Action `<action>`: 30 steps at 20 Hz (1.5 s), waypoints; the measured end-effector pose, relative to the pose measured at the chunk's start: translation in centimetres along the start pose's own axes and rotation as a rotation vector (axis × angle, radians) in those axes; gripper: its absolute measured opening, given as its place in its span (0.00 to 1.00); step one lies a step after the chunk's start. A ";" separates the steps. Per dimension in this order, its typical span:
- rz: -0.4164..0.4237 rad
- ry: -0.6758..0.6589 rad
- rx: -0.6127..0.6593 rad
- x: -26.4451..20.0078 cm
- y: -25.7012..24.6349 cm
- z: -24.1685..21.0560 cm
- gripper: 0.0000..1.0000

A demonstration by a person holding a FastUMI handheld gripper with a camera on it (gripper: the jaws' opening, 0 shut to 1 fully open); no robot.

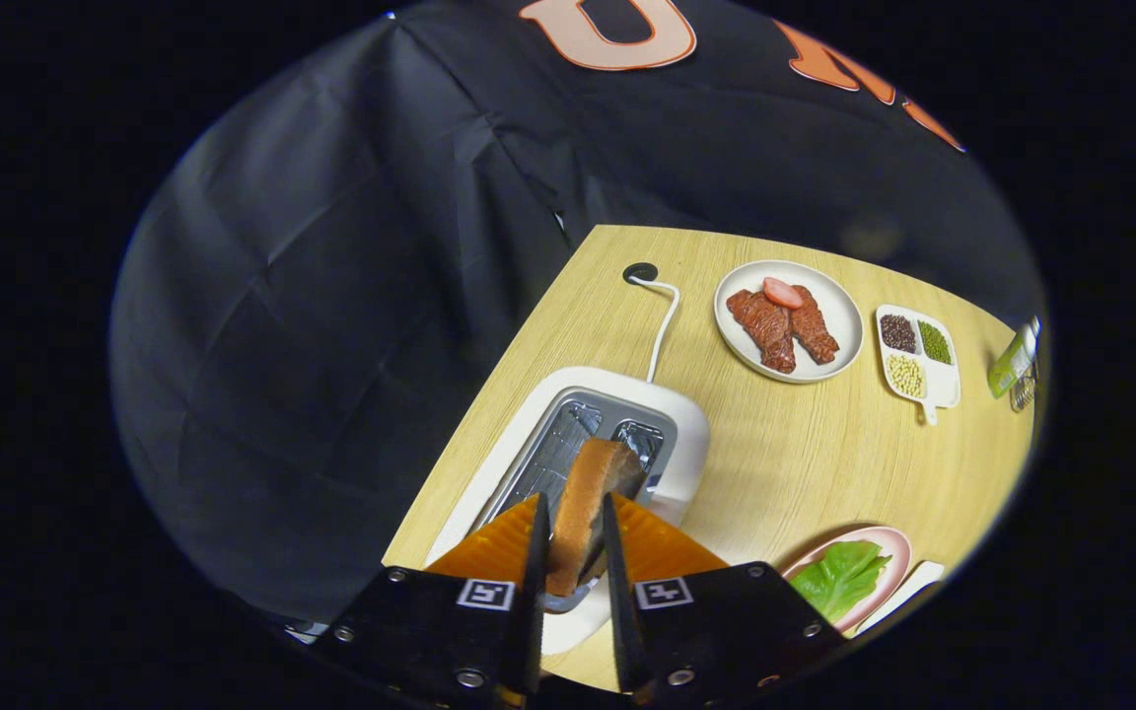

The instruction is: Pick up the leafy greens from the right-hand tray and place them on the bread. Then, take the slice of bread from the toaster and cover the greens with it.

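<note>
Browned slice of bread (583, 513) standing on edge, clamped between the gripper (573, 528) fingers above the white toaster (617, 434), green leafy greens (839, 577) on pink plate (888, 572) nearby

The hand-held gripper (573, 518) clamps the bread slice (583, 508) above the toaster (617, 434) on the counter (795, 463); the greens plate (849, 582) lies right, the meat plate (790, 320) beyond.

Golden-brown slice of bread (583, 513) over the white toaster (617, 414) with grey slots, pale wood-grain worktop (795, 454), bright green leafy greens (839, 577) on a pink plate (888, 542), reddish-brown meat (780, 325) on a white plate (839, 296), white cord (665, 325)
</note>
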State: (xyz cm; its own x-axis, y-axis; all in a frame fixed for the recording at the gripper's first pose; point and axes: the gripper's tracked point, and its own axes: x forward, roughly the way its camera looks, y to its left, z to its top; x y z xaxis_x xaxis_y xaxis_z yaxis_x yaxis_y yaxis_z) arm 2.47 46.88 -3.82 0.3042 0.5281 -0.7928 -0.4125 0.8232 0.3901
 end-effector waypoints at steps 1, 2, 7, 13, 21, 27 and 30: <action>0.014 -0.013 -0.006 -0.3 0.0 0.0 0.17; 0.034 -0.022 -0.001 -0.7 0.1 0.0 0.14; 0.112 -0.102 0.013 -3.5 -0.3 -0.2 0.10; 0.209 -0.203 0.054 -8.3 -1.9 -0.8 0.10; 0.240 -0.275 0.084 -11.7 -7.3 -4.1 0.10; 0.196 -0.262 0.205 -11.3 -13.4 -7.0 0.10; 0.178 -0.259 0.236 -11.5 -15.5 -8.7 0.10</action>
State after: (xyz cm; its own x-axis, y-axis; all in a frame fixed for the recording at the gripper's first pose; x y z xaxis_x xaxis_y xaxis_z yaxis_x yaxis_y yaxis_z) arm -2.10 26.22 -4.85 0.4649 0.6770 -0.5706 -0.2783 0.7235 0.6317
